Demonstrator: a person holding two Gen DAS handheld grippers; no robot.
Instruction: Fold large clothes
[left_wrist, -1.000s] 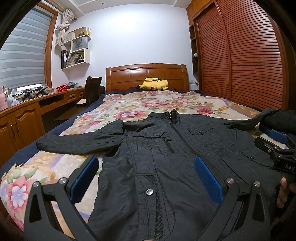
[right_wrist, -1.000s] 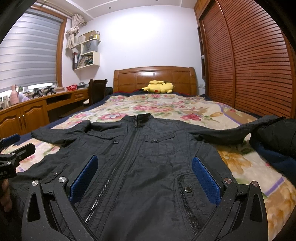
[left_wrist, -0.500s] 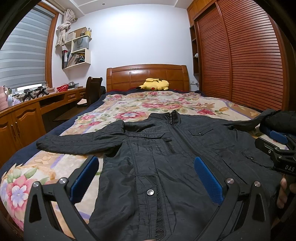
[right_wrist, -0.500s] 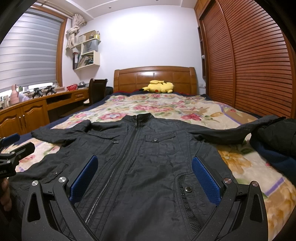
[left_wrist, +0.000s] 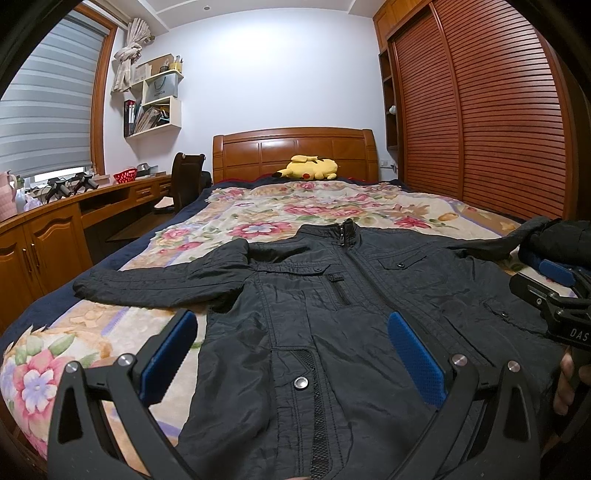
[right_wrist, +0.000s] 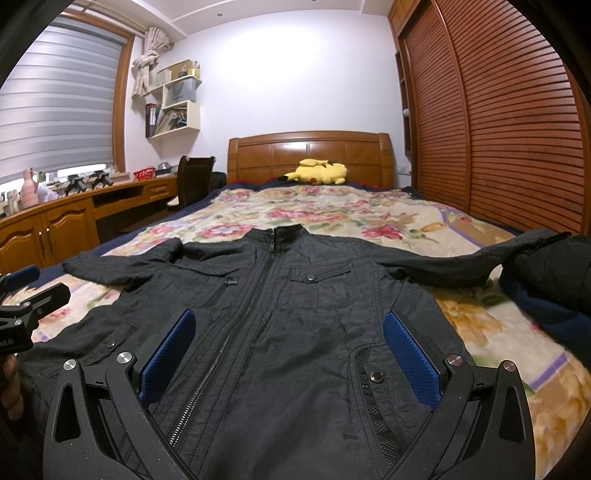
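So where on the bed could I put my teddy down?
Free: the wide flowered blanket between the black zip-up jacket's collar and the yellow plush toy by the headboard. Crowded: the near half, covered by the jacket and its spread sleeves, with a dark clothes pile at the right edge.

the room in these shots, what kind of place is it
A home bedroom, most likely. A bed with a wooden headboard and floral bedspread fills it, louvred wardrobe doors line one wall, and a black jacket lies spread out on the bed.

A black jacket (right_wrist: 295, 317) lies spread flat on the floral bedspread (right_wrist: 369, 210), zipped.
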